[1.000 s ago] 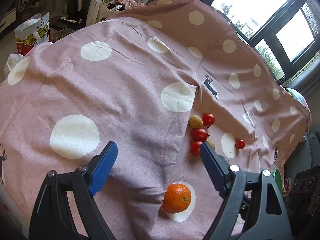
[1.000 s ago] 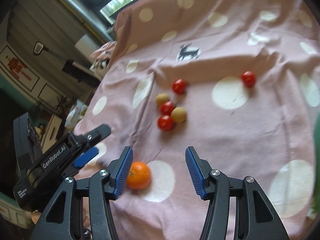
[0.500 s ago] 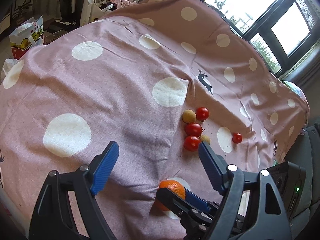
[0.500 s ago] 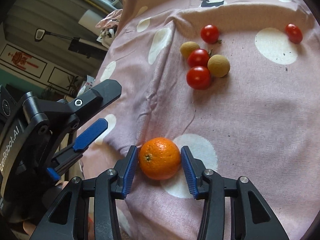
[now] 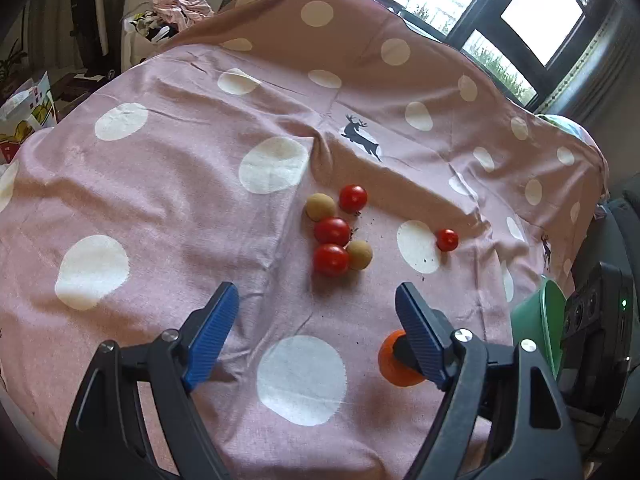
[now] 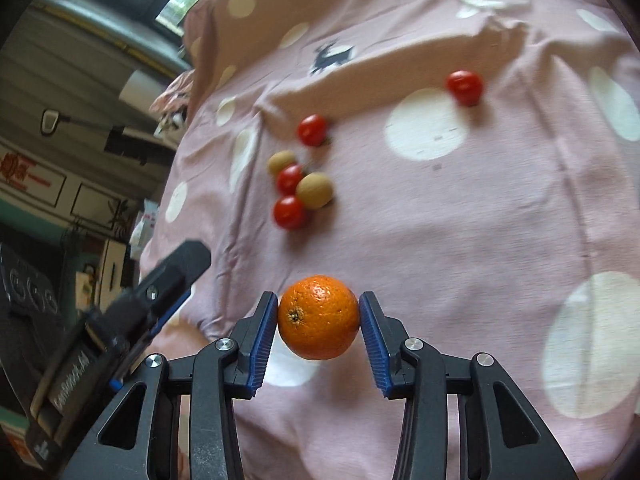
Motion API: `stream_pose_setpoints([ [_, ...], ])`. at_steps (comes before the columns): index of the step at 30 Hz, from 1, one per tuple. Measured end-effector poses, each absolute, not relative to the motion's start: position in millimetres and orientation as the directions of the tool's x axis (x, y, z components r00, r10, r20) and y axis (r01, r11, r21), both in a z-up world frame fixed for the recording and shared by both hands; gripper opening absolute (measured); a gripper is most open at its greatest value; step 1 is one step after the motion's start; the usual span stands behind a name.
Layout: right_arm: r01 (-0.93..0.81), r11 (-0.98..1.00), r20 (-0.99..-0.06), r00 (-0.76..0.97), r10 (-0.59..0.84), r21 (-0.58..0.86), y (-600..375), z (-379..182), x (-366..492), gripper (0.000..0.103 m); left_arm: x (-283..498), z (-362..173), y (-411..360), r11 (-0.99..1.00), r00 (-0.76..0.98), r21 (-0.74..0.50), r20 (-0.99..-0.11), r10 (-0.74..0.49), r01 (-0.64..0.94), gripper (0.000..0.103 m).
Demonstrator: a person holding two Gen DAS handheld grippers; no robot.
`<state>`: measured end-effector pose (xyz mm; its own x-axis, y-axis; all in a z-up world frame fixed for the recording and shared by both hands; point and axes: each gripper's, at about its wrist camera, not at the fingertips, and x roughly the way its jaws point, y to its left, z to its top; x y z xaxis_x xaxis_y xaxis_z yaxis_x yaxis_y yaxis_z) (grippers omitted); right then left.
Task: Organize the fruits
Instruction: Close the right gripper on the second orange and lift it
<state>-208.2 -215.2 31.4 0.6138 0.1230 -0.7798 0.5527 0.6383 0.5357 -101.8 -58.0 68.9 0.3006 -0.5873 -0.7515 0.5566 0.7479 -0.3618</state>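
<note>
My right gripper (image 6: 319,322) is shut on an orange (image 6: 318,317) and holds it above the pink dotted cloth (image 6: 460,240). The orange also shows partly behind my left gripper's right finger in the left wrist view (image 5: 394,364). My left gripper (image 5: 316,316) is open and empty above the cloth. A cluster of three red cherry tomatoes (image 5: 331,231) and two tan round fruits (image 5: 359,255) lies ahead of it. One more cherry tomato (image 5: 447,239) lies apart to the right, also in the right wrist view (image 6: 464,86).
A green bowl (image 5: 538,330) sits at the cloth's right edge beside the right gripper's body. The cloth (image 5: 180,184) is wrinkled, with a fold behind the fruits. Bags and clutter (image 5: 168,20) stand beyond the far left edge.
My right gripper closed on the orange and lifted it off the white dot, moving it right. My left gripper shifted closer to the fruit cluster.
</note>
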Motion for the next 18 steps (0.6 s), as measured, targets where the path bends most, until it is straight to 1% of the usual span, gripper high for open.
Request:
stream_pose_setpoints([
  [3,0.602,0.617,-0.803,0.590,0.084,0.507,-230,29,-218,0.044,-109,66,-66,0.738,0.288,-0.343,-0.762,-0.580,0.581,0.079],
  [6,0.645,0.597,-0.833,0.548,0.074,0.477,-240,22,-220,0.044,-113,61,-73,0.729,0.269,-0.334,-0.773,-0.574,0.597,0.077],
  [13,0.655,0.563,-0.825,0.559,0.087,0.504,-246,18,-224,0.044,-120,56,-83,0.714,0.242,-0.327,-0.786,-0.569,0.619,0.074],
  [18,0.664,0.545,-0.816,0.575,0.064,0.511,-253,20,-231,0.044,-123,55,-86,0.694,0.220,-0.324,-0.790,-0.572,0.643,0.067],
])
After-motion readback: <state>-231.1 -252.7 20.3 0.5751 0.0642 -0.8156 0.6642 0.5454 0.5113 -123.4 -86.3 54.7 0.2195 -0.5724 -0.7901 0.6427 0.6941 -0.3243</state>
